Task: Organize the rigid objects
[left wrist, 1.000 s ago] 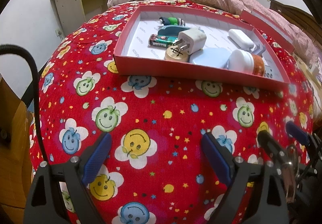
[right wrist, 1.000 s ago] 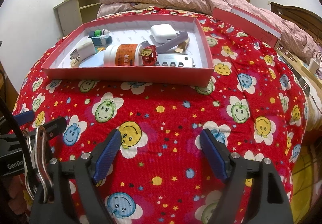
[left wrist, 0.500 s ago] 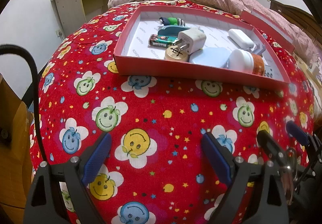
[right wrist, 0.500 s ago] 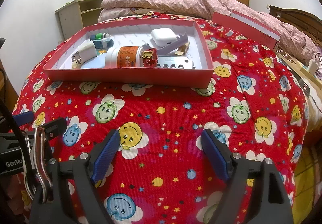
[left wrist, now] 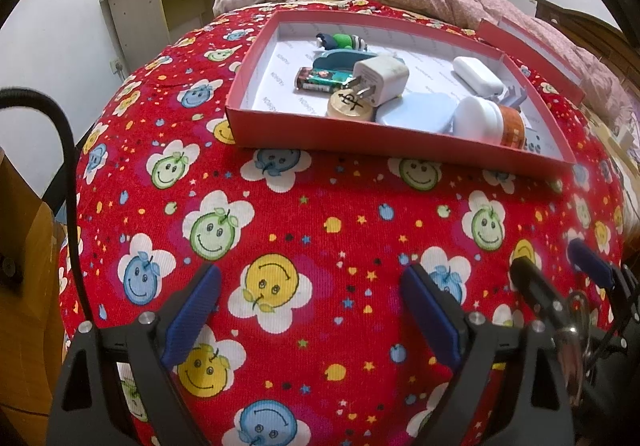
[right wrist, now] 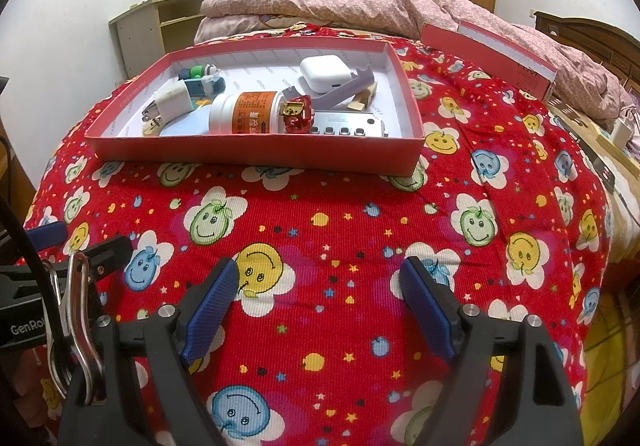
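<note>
A shallow red box (left wrist: 360,135) (right wrist: 256,155) lies on the red smiley-print cloth. It holds several small objects: a white charger plug (left wrist: 380,79) (right wrist: 172,99), a white bottle with an orange label (left wrist: 488,119) (right wrist: 244,113), a white earbud case (left wrist: 476,71) (right wrist: 326,71), a small red toy (right wrist: 298,115), a grey button strip (right wrist: 348,125) and a pale blue case (left wrist: 416,111). My left gripper (left wrist: 312,310) and right gripper (right wrist: 316,298) are both open and empty, low over the cloth in front of the box.
The box's red lid (right wrist: 488,49) (left wrist: 532,53) leans at the back right against a pink quilt (right wrist: 360,1). A beige shelf unit (left wrist: 160,9) stands at the left wall. The bed's edge drops off on the right (right wrist: 600,165).
The right gripper has tilted up and drawn back a little, so the box sits lower in its view. The left gripper has not moved.
</note>
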`<state>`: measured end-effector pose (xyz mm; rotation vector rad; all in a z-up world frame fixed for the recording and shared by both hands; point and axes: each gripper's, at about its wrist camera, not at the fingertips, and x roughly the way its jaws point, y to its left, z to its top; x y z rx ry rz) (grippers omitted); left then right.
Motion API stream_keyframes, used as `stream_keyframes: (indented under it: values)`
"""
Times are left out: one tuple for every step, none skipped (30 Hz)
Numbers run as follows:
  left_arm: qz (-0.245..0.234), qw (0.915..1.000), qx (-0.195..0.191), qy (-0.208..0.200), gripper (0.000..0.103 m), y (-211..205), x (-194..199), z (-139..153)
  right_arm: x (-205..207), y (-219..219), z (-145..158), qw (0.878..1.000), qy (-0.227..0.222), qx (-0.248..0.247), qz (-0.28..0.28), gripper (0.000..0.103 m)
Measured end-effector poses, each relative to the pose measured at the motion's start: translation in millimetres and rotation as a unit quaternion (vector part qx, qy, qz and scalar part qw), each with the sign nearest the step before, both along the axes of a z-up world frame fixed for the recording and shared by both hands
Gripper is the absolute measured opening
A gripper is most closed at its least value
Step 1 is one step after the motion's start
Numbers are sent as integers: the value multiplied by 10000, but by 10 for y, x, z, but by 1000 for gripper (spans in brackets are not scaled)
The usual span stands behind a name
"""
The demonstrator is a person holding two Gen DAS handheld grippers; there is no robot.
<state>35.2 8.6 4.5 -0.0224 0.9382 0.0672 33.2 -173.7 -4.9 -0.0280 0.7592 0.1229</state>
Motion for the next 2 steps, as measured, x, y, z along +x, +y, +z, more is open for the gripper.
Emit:
stream_keyframes:
  values:
    - [-6, 10000, 0, 1, 95, -2, 0, -3, 1, 0, 0, 10000, 1, -2, 0, 85]
    - [-14, 10000, 9, 4, 96, -6, -1, -5, 0, 1, 0, 10000, 1, -6, -1, 85]
